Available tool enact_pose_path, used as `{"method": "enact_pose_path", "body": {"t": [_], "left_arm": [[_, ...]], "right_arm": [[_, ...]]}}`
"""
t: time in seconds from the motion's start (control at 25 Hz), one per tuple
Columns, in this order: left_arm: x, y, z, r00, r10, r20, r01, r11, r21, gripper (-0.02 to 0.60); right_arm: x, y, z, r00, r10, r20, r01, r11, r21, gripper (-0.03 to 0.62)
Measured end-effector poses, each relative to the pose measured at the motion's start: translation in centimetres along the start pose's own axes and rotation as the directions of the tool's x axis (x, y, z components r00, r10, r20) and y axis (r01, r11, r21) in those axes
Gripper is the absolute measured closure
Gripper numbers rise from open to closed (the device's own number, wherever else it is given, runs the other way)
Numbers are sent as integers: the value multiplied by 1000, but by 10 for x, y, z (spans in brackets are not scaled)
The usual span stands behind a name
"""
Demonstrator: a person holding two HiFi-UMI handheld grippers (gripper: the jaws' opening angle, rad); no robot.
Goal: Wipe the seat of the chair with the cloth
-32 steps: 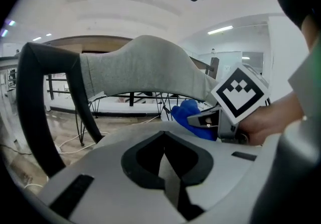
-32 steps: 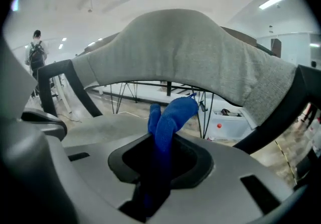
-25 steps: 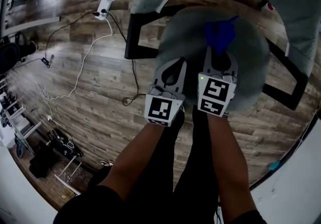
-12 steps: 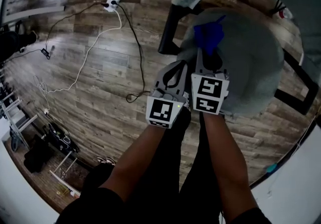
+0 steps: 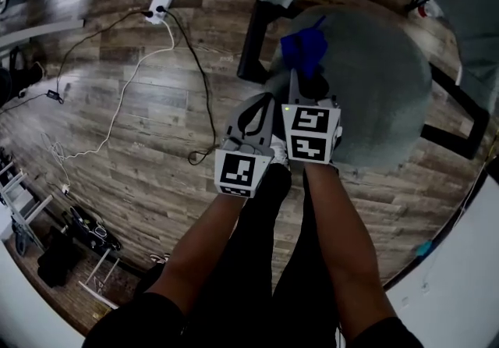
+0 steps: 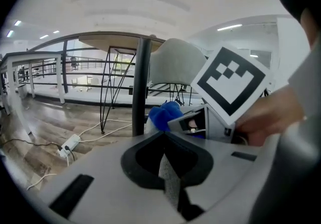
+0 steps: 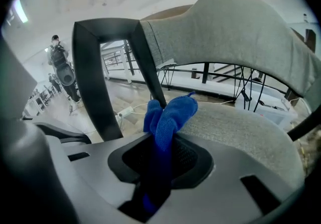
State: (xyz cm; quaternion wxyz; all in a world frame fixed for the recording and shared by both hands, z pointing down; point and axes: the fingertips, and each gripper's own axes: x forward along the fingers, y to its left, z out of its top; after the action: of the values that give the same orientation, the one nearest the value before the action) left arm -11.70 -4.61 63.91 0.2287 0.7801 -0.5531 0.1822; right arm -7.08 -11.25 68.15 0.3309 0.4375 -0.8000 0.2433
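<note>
Cloth [image 5: 304, 48]: blue, bunched, clenched between the fingers of the right gripper [image 5: 302, 83]. Its free end stands out past the fingertips over the near left part of the grey seat [image 5: 382, 81]. Whether it presses on the fabric cannot be told from where I stand.

Left gripper [image 5: 263, 107]: fingers closed together on nothing, just beside the right one at the seat's edge (idle, to my reading).

Step in hand: the wiping stroke itself, judged under way. The next move calls for holding the cloth low and sweeping it across the far side of the seat.
</note>
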Motion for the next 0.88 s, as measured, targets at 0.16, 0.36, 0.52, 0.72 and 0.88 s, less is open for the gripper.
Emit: {"method": "enact_pose_path", "body": {"t": [0.16,0.36,0.52,0.72,0.88], "left_arm": [[8,-2,-3,999,-32,-16,31,999,-40,580],[13,-17,3,997,-69,-25,68,998,-14,580],[23,-33,9,994,-106,-16,106,994,-2,580],[30,-60,14,988,-154,-9,154,988,21,580],[35,-74,19,985,-171,-7,172,984,41,580]], "right_arm": [[-3,-20,-8,997,-80,-17,79,996,-34,507],[-14,-42,-22,990,-132,-46,132,991,12,507],[-25,-69,-26,981,-185,-51,188,981,51,507],[-42,-100,-39,969,-240,-61,245,965,99,507],[-51,-119,-48,962,-266,-64,271,956,115,507]]}}
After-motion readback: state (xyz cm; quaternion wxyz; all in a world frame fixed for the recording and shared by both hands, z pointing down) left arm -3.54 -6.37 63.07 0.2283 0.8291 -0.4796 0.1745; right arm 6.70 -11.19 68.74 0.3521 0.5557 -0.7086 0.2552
